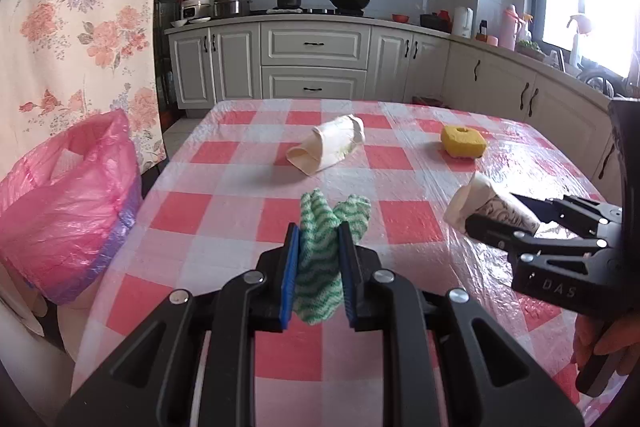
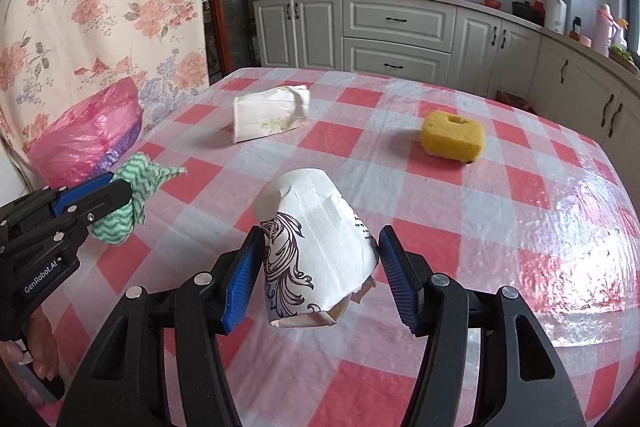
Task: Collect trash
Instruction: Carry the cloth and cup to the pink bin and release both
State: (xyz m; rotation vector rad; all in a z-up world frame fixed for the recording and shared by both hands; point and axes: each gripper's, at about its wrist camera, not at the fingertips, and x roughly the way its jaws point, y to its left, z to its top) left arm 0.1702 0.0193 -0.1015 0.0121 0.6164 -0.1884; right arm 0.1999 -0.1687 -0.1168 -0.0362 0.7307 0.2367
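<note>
My left gripper (image 1: 319,229) is shut on a green-and-white wavy cloth (image 1: 334,215), which bunches up between the blue pads above the checked table (image 1: 224,187). In the right wrist view this gripper (image 2: 122,193) comes in from the left with the cloth (image 2: 140,171). My right gripper (image 2: 320,233) is shut on a crushed white paper cup (image 2: 316,211) with a dark print, held tilted just above the table. From the left wrist view that gripper (image 1: 492,211) and the cup (image 1: 472,199) are at the right. A bin lined with a pink bag (image 1: 68,211) stands off the table's left edge.
A flattened cream paper carton (image 1: 328,143) lies mid-table, and a yellow sponge (image 1: 463,141) sits further right. A floral curtain (image 1: 80,7) hangs behind the bin (image 2: 88,135). Kitchen cabinets and a stove line the far wall. A person's hand (image 1: 600,339) holds the right gripper's handle.
</note>
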